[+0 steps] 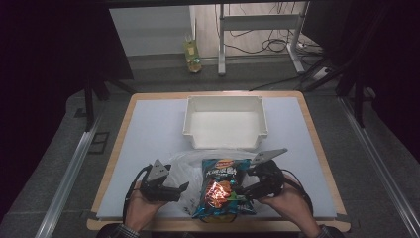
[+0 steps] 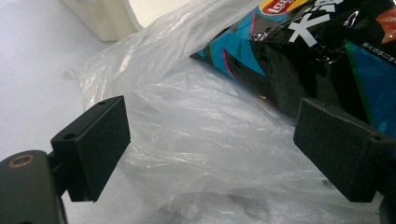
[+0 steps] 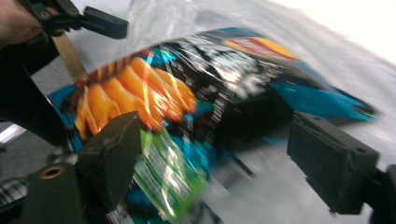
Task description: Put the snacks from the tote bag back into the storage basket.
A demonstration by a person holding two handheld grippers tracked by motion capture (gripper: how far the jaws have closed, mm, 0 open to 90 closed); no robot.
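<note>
A black and teal chip bag [image 1: 221,191] with orange chips printed on it lies at the near middle of the table, partly on a crumpled clear plastic bag [image 1: 184,162]. My left gripper [image 1: 182,188] is open just left of the chip bag. In the left gripper view its jaws stand wide apart over the plastic bag [image 2: 201,140], with the chip bag [image 2: 317,51] beyond to the right. My right gripper [image 1: 243,186] is open at the bag's right side. In the right gripper view, which is blurred, the chip bag [image 3: 187,93] lies between and beyond its spread jaws.
An empty white bin [image 1: 225,138] stands behind the bags at the table's centre; its corner [image 2: 100,18] shows in the left gripper view. The table's near edge is close under both hands. A yellowish bottle [image 1: 192,54] stands on the floor beyond.
</note>
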